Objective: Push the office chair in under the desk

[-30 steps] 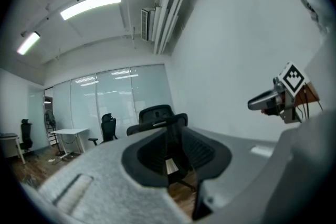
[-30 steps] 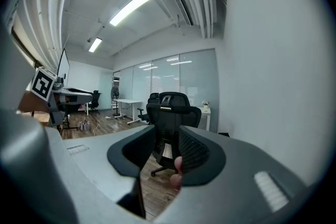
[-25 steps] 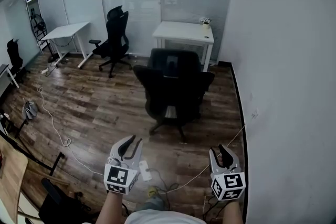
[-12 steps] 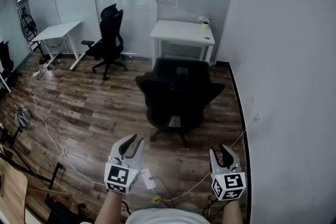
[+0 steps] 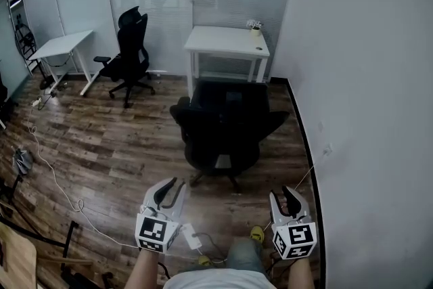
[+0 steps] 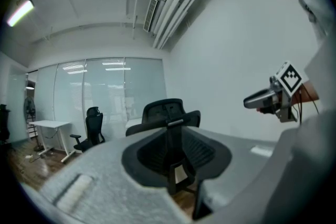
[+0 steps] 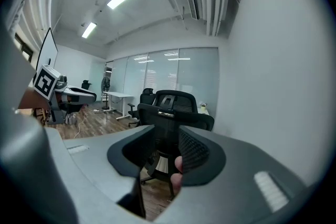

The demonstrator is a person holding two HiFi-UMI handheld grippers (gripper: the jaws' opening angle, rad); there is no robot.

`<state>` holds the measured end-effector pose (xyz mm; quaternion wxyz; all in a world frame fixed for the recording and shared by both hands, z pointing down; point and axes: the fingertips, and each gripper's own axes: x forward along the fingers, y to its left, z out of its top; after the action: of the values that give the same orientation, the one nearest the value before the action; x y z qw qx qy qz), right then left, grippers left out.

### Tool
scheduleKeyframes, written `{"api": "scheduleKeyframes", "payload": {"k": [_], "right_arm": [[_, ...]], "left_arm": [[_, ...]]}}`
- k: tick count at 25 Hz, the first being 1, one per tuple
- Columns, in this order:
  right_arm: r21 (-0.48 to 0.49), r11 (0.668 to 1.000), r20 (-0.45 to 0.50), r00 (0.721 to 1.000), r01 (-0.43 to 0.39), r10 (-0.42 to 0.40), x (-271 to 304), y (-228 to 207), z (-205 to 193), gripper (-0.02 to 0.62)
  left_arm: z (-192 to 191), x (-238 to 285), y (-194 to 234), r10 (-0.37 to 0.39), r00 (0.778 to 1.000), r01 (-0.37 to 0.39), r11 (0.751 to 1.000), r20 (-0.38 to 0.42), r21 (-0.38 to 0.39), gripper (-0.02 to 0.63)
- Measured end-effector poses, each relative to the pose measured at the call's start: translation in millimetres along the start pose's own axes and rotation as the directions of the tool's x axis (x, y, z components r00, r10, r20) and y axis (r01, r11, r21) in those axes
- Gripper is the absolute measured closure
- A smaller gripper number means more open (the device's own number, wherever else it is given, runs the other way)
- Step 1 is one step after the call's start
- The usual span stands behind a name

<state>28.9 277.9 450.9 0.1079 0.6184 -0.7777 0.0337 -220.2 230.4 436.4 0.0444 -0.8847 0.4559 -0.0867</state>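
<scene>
The black office chair (image 5: pixel 225 130) stands on the wood floor with its back toward me, in front of the white desk (image 5: pixel 226 42) at the glass wall. My left gripper (image 5: pixel 169 190) is low and left of the chair, a short way back from it. My right gripper (image 5: pixel 291 197) hovers to the chair's near right, close to the wall. Both are open with nothing between the jaws, and neither touches the chair. In the left gripper view the chair back (image 6: pixel 169 124) shows through the jaw gap. The right gripper view frames the chair (image 7: pixel 170 111) the same way.
A second black chair (image 5: pixel 128 45) and another white desk (image 5: pixel 63 47) stand at the back left. A white cable (image 5: pixel 51 169) and a power strip (image 5: pixel 192 237) lie on the floor near my feet. The grey wall (image 5: pixel 369 112) bounds the right side.
I have walked forward, so the chair and desk look nearer. Both grippers kept their places in the view and their jaw gaps. A knee and a yellow shoe now show at the bottom.
</scene>
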Motion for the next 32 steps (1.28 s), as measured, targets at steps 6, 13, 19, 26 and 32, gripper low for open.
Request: {"api": "scheduleKeyframes", "payload": {"k": [6,13,19,26,32], "right_arm": [[-0.007,1.000,-0.002,1.000,0.002,-0.002,27,-8,-3,0.473],[-0.002,1.000,0.001,1.000,-0.016,0.016,78,-31,-2,0.473],[-0.010,0.999,-0.001,0.999,-0.041,0.041,136,-66,7,0.473],[-0.042,0.996,-0.015,0.997,-0.081,0.080,207,-124,11,0.474],[-0.060,0.988,-0.011,0.990,-0.141,0.140,263,-169,27,0.473]], "left_arm": [[-9,26,12,-0.006,1.000,0.006,1.000,-0.004,-0.005,0.520],[-15,71,29,-0.007,1.000,0.008,1.000,-0.024,0.004,0.520],[-11,130,47,0.002,0.999,-0.002,1.000,-0.040,0.012,0.520],[-12,215,63,0.025,0.997,-0.025,1.000,-0.066,0.010,0.520],[-5,278,78,0.053,0.994,-0.050,0.998,-0.095,0.032,0.511]]}}
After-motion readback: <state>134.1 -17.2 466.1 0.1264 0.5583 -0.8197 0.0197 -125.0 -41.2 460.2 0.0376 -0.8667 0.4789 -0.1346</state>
